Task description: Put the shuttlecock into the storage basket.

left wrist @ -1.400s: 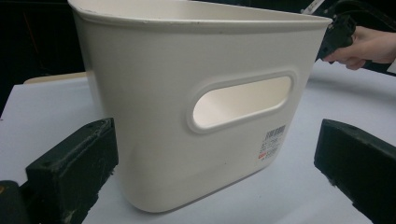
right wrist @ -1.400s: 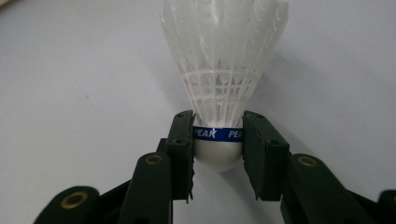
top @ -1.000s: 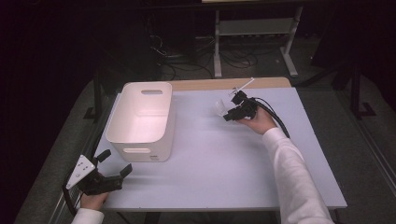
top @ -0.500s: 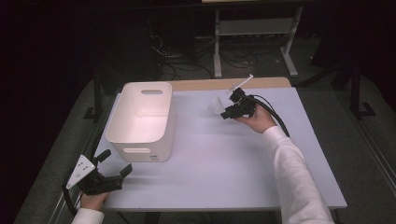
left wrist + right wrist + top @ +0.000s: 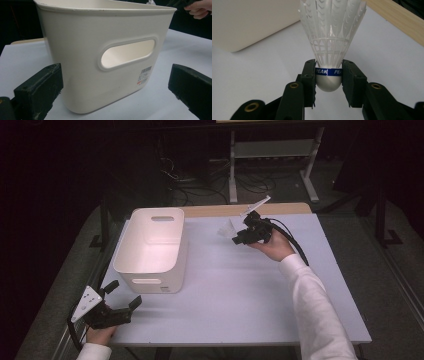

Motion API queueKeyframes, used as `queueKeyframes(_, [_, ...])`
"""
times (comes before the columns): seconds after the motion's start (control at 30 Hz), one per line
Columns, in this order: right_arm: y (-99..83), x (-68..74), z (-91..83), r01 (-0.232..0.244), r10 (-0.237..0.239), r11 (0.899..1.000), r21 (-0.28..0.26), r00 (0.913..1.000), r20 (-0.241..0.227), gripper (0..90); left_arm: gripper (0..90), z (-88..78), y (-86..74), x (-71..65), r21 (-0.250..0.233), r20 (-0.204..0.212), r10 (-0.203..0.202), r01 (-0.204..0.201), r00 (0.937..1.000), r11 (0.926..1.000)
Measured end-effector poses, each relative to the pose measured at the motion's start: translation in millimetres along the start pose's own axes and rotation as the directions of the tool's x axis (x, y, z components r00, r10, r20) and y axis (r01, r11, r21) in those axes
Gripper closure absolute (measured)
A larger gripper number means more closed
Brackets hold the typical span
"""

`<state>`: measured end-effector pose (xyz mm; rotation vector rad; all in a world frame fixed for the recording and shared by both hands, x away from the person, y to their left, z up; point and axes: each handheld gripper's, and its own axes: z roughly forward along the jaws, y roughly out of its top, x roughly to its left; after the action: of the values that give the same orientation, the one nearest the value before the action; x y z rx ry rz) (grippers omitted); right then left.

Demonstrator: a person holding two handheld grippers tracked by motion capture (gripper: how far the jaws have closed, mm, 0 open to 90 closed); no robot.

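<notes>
My right gripper (image 5: 328,72) is shut on a white plastic shuttlecock (image 5: 329,37), its pads pressing the rounded base at the blue band, skirt pointing away. From above, the right gripper (image 5: 239,236) holds the shuttlecock (image 5: 226,228) above the table's far middle, to the right of the white bin (image 5: 152,247). My left gripper (image 5: 120,297) rests at the near left corner, jaws wide apart and bare, just in front of the bin. In the left gripper view, the bin's near wall (image 5: 105,50) with its handle slot and barcode sticker stands between the two jaws.
The pale table (image 5: 240,290) has a wooden strip (image 5: 235,210) along its far edge. A cable (image 5: 292,242) trails from the right gripper over the sleeve. Beyond the table stand a metal frame (image 5: 270,165) and floor cables.
The right gripper has lifted slightly with the shuttlecock still in its grip. The left gripper has stayed where it was.
</notes>
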<state>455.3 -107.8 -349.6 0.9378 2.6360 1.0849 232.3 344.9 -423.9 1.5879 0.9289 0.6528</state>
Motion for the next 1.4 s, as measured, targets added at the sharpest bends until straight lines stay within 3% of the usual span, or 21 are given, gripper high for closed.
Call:
queueKeyframes(0.63, [19.2,19.1,-17.2,0.028,-0.029,0.999,-0.046,0.9995,-0.013,63.7,0.0,-0.5,0.2,0.1,0.002,0.000,0.004,-0.004,1.0000,1.0000])
queueKeyframes(0.8, [25.5,22.6,-20.8,0.050,-0.051,0.997,-0.057,0.9986,-0.010,63.7,0.0,-1.6,0.4,1.6,0.021,-0.001,0.025,-0.025,0.9997,0.9995])
queueKeyframes(1.07, [36.8,27.4,-23.9,0.085,-0.085,0.994,-0.072,0.9964,-0.001,63.7,0.0,0.1,-0.1,0.5,-0.004,0.003,0.001,-0.001,1.0000,1.0000])
queueKeyframes(1.4, [44.8,37.7,-25.4,0.101,-0.102,0.991,-0.082,0.9947,-0.008,63.7,0.0,-0.7,0.2,0.2,0.000,0.000,0.006,-0.006,1.0000,1.0000])
